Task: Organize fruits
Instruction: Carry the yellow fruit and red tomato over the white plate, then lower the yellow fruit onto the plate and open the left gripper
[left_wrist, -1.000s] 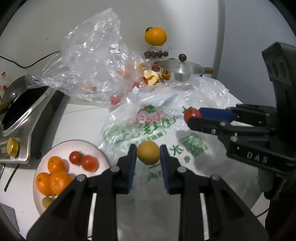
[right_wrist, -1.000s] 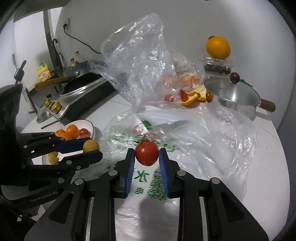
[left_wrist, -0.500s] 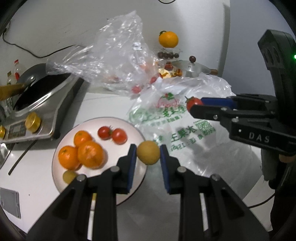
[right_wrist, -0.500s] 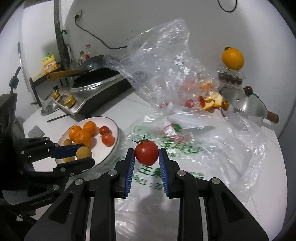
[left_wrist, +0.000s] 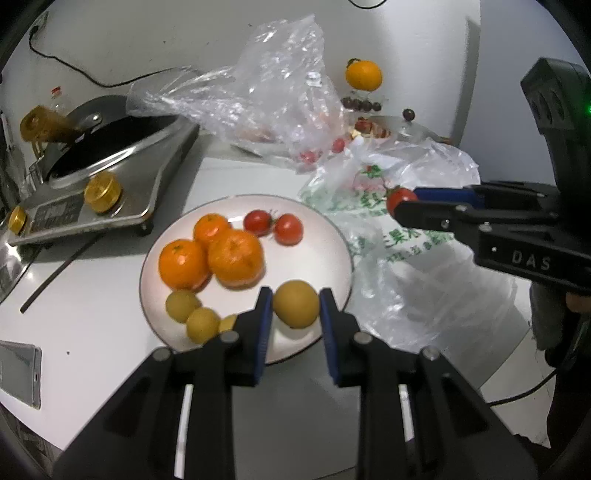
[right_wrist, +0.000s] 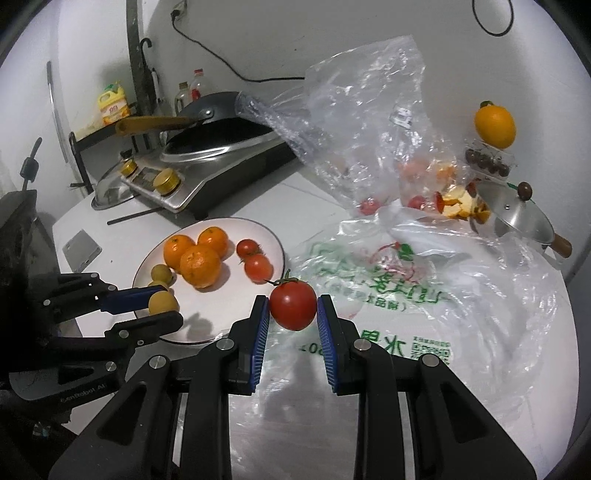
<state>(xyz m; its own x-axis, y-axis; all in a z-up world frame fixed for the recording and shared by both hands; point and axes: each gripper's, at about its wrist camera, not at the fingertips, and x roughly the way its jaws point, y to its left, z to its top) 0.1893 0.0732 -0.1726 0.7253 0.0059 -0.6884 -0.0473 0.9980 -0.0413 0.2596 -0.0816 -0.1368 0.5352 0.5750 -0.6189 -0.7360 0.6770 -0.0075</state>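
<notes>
My left gripper (left_wrist: 295, 308) is shut on a small yellow-brown fruit (left_wrist: 295, 303) and hangs over the near right part of a white plate (left_wrist: 325, 236). The plate holds three oranges (left_wrist: 236, 256), two small tomatoes (left_wrist: 288, 229) and a few small yellow fruits (left_wrist: 183, 304). My right gripper (right_wrist: 293, 310) is shut on a red tomato (right_wrist: 293, 304) with a green stalk, above a printed plastic bag (right_wrist: 388, 291) just right of the plate (right_wrist: 273, 240). Each gripper shows in the other's view: the left gripper (right_wrist: 162, 304) and the right gripper (left_wrist: 400, 203).
A hob with a black pan (left_wrist: 110, 147) stands left of the plate. A crumpled clear bag (left_wrist: 273, 96) with tomatoes and peel lies behind. A steel pot with lid (right_wrist: 517, 218) and an orange on a box (right_wrist: 495, 125) sit at the back right. A phone (left_wrist: 18, 373) lies near the left edge.
Both grippers have moved left with their fruits. The left one has gone from over the printed bag to over the plate, which now fills the middle of its view; the right one has neared the plate's edge.
</notes>
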